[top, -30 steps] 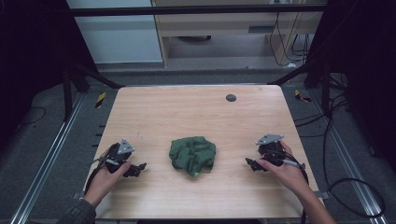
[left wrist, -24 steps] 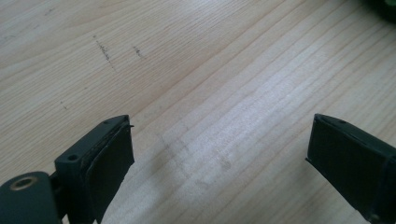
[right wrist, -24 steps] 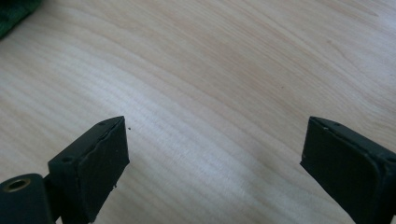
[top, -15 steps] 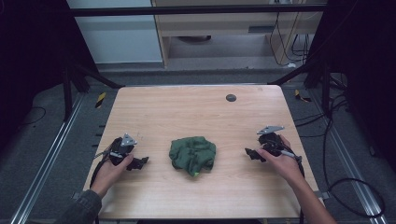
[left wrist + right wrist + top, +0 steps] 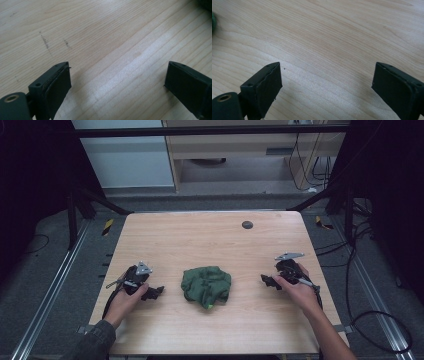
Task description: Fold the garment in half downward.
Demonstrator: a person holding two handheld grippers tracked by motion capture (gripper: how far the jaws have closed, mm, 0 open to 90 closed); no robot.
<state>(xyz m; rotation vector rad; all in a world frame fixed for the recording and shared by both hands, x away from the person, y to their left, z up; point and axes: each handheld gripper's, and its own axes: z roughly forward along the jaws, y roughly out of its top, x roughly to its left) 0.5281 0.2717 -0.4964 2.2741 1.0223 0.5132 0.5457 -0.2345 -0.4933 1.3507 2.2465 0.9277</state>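
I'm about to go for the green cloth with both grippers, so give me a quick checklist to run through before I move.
1. Left gripper open: ok, jaws stand wide apart with bare wood between them.
2. Right gripper open: ok, jaws wide apart, nothing held.
3. Green cloth within reach: ok, it lies bunched on the table between the two grippers, touching neither.
4. Path to the cloth clear: ok, bare wood on both sides of it.
5. Small dark disc out of the way: ok, it sits near the far edge.
6. A loose edge to grab: cannot tell, the folds are too crumpled.
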